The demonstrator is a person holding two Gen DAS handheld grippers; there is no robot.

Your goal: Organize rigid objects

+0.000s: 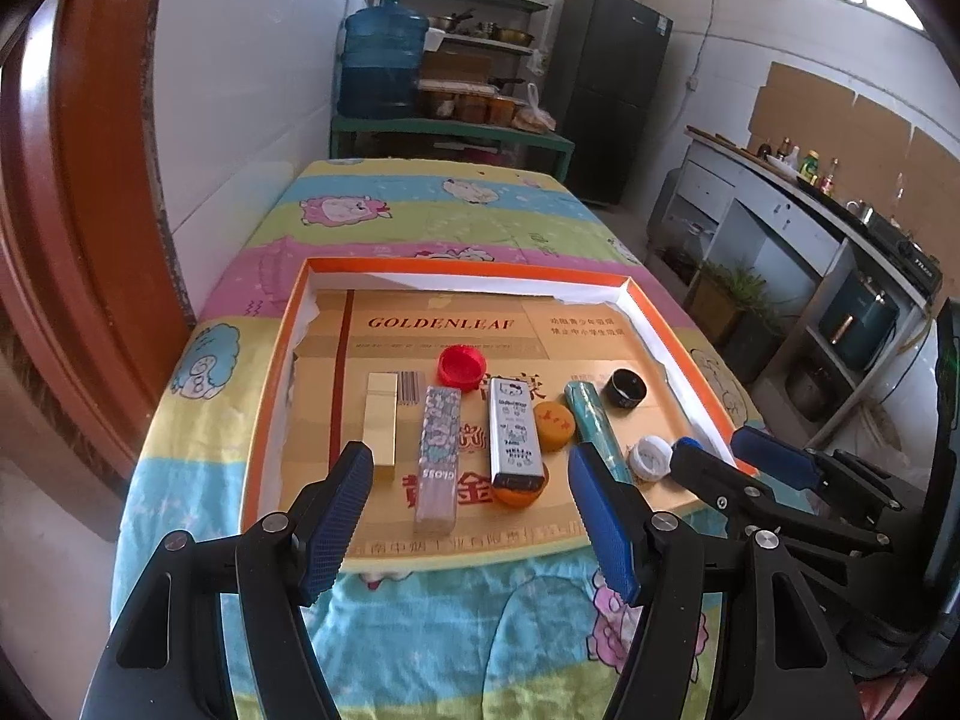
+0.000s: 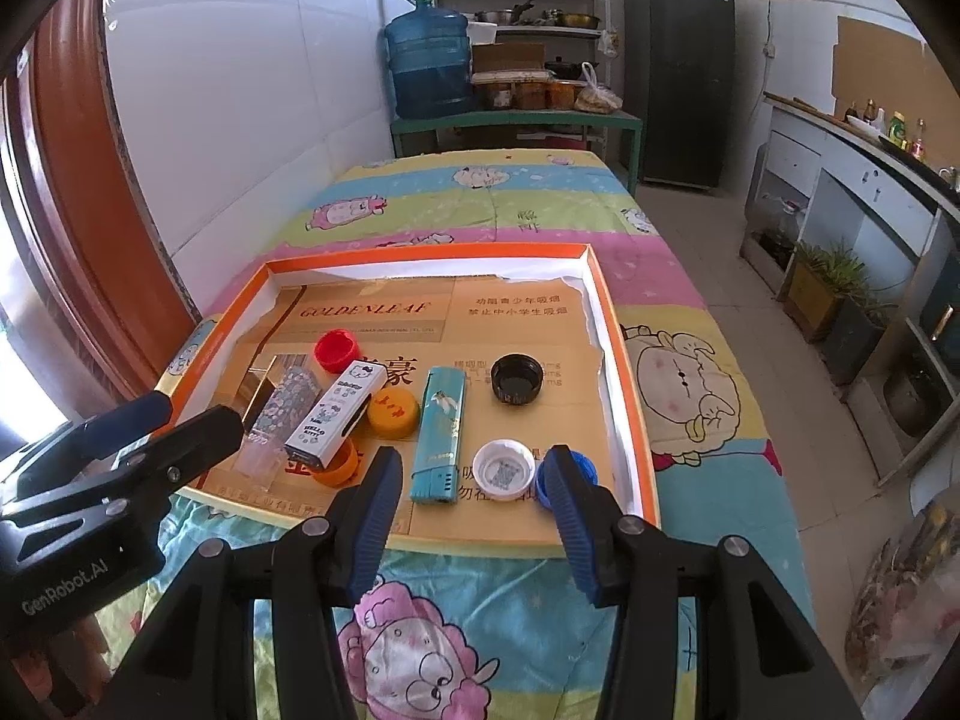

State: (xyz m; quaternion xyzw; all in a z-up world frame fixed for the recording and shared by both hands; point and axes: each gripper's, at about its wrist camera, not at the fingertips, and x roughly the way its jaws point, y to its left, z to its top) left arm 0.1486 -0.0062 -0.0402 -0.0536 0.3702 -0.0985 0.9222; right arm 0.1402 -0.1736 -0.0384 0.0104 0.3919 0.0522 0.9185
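Orange rim, cardboard floor: the tray (image 1: 678,324) keeps all my small rigid pieces corralled on the cloth-covered counter (image 1: 432,204). From the left wrist, my left gripper (image 1: 468,480) hovers released, nothing between its pads. At twelve o'clock of it lies the white Hello Kitty box (image 1: 513,435); the glitter gloss tube (image 1: 438,450) sits toward eleven, the gold case (image 1: 381,420) at ten, and the red cap (image 1: 461,365) farther off at twelve. My judgement: they're lined up side by side so each stays easy to pick.

Over to the right wrist: my right gripper (image 2: 477,471) hangs released too, holding nothing. The teal lighter (image 2: 441,435) lies at eleven, the white cap (image 2: 504,469) just at one, the blue cap (image 2: 579,471) touching the right pad at three, and the black cap (image 2: 516,381) beyond at twelve.
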